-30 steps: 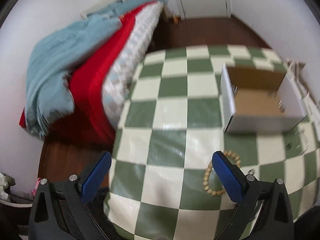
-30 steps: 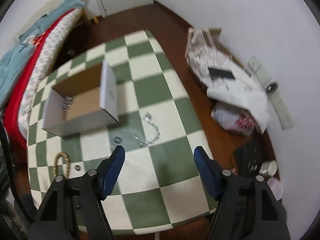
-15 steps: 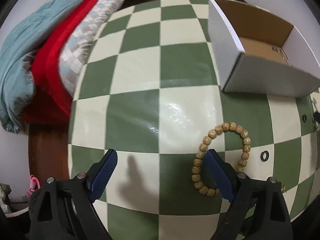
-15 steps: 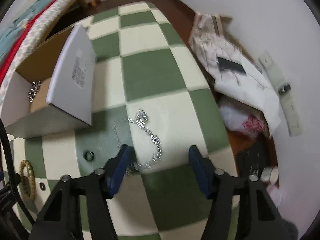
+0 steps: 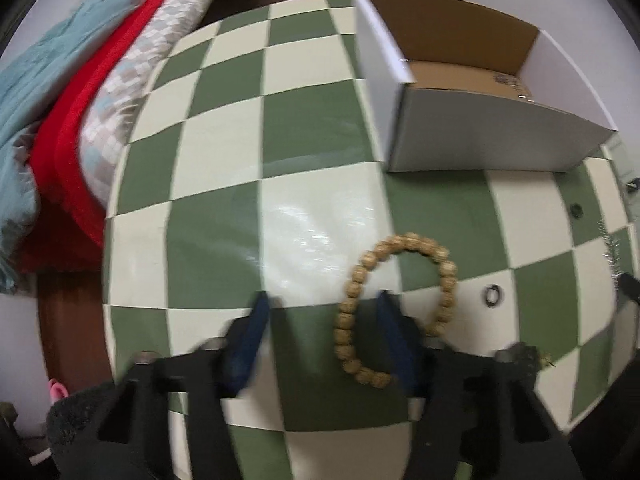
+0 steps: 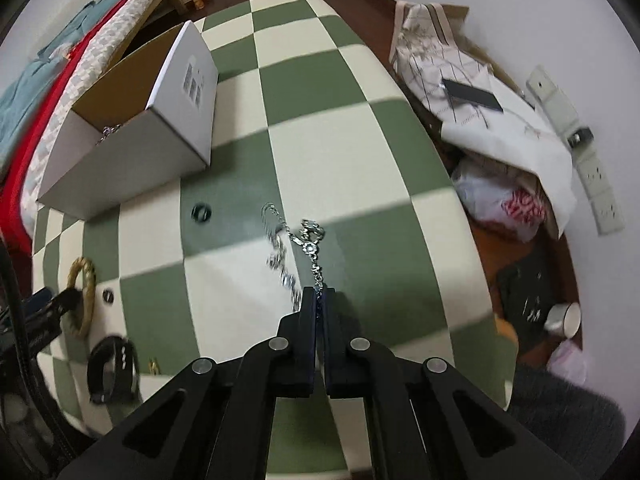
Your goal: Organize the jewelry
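A green-and-cream checkered tabletop stands beside a bed piled with red and teal bedding, carrying an open white cardboard box toward its far side. The left gripper is low over the tabletop with jaws apart, its right finger inside the loop of a wooden bead bracelet, a small dark ring lying at 3 o'clock of the beads. The right gripper has its jaws together, clamped on one end of a silver chain necklace trailing toward 12 o'clock, well apart from the box at 10 o'clock
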Demonstrator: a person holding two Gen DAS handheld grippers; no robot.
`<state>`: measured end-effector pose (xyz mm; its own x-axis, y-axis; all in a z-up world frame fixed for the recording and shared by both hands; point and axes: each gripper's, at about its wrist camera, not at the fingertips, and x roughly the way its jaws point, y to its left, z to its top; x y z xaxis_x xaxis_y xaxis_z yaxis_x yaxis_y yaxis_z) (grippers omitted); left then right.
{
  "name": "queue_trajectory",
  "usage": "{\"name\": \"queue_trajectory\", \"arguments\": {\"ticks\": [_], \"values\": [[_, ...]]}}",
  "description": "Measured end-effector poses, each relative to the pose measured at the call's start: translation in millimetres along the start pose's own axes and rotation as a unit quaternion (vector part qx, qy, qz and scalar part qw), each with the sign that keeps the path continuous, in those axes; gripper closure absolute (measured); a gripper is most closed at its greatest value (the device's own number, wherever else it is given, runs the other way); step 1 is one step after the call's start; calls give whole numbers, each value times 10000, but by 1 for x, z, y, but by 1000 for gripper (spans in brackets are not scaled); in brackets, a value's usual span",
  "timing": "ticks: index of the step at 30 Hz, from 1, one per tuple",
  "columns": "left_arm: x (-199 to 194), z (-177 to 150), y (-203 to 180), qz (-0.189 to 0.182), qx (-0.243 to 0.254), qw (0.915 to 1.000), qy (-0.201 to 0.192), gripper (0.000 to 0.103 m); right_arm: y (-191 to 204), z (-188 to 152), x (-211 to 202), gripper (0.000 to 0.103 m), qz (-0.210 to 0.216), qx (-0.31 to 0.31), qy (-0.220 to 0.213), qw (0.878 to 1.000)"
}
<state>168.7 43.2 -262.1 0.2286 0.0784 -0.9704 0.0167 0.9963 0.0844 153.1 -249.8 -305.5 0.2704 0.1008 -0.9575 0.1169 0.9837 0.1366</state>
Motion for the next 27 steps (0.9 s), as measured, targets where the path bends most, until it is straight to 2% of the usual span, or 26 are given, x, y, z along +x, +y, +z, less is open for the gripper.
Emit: {"name": "queue_trajectory", "arguments": {"ticks": [1,2,13,20,27], "values": [[-1,0,-2,-12,24,10000,12,89,0,-5,-2,101,-4,-7,2,10000],[-1,-1,-6,1,73,10000,43,97,3,-9,-3,101,-7,-15,1,10000],[-12,-16,-1,167,-120,9998,-58,97,33,-14,-14,101,-5,-195,-100,9998],[-40,-17,1,226,-228,9985,-439,97,49,-5,-33,101,-124,-363,-362,9986],[-85,-8,-3,74,-213,9957,-899,97,57,-1,-63,101,83,-342,-622,9974]]}}
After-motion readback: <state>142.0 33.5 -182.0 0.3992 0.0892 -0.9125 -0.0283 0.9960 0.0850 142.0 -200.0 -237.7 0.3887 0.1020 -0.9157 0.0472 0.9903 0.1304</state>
